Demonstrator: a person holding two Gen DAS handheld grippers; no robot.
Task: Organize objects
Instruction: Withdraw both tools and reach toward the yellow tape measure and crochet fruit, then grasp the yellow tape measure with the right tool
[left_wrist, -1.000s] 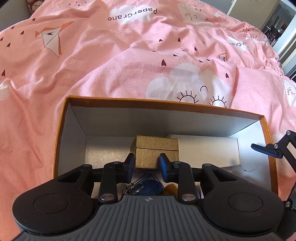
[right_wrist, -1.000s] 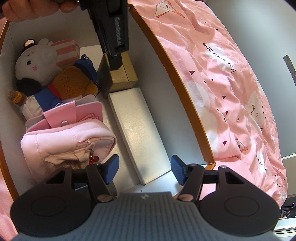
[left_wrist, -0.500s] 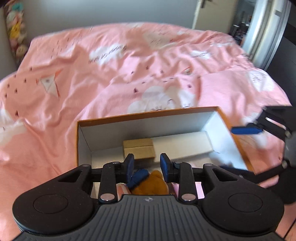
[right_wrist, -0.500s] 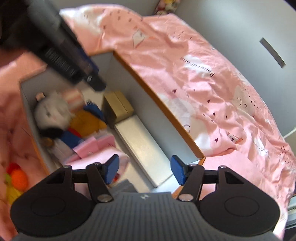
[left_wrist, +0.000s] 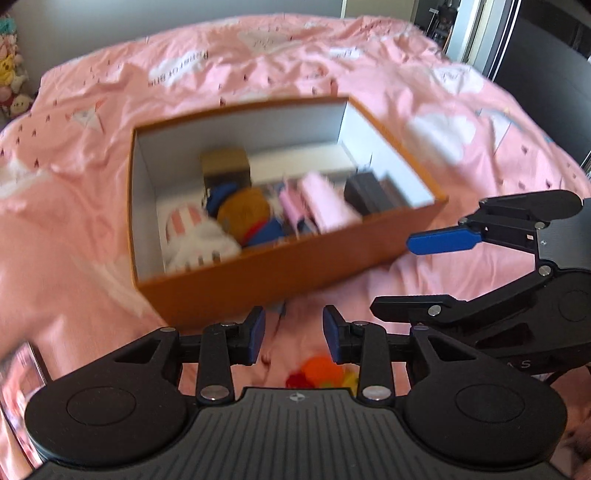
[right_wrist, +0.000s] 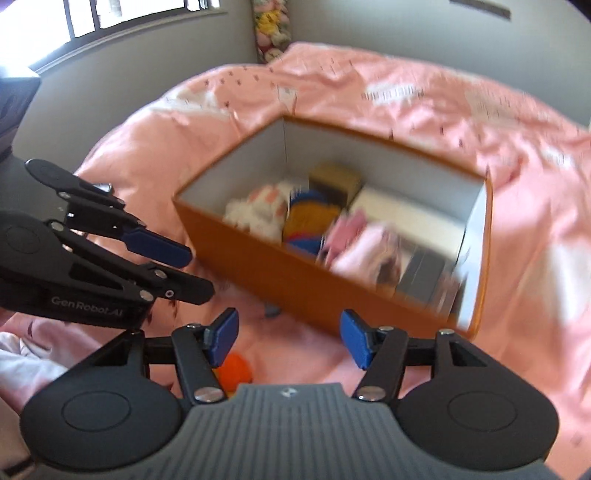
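Orange box (left_wrist: 280, 273) on pink bedspread (left_wrist: 74, 206); holds gold box (left_wrist: 225, 168), white flat box (left_wrist: 303, 162), plush toys (left_wrist: 221, 221), pink bag (left_wrist: 321, 206), dark case (left_wrist: 369, 192).
Left gripper (left_wrist: 293, 334) and right gripper (right_wrist: 288, 338) both outside box, before its near wall, over orange toy (left_wrist: 321, 367).
Left jaws just been opening, nothing between; right jaws apart, empty.
Earlier both grippers were over box interior, left at gold box.

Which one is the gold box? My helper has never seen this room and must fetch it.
On the pink bedspread sits an open orange box with white inner walls. The gold box stands at its far wall, beside a long white box and behind the soft toys. It alone is a small, squarish, dull gold block.
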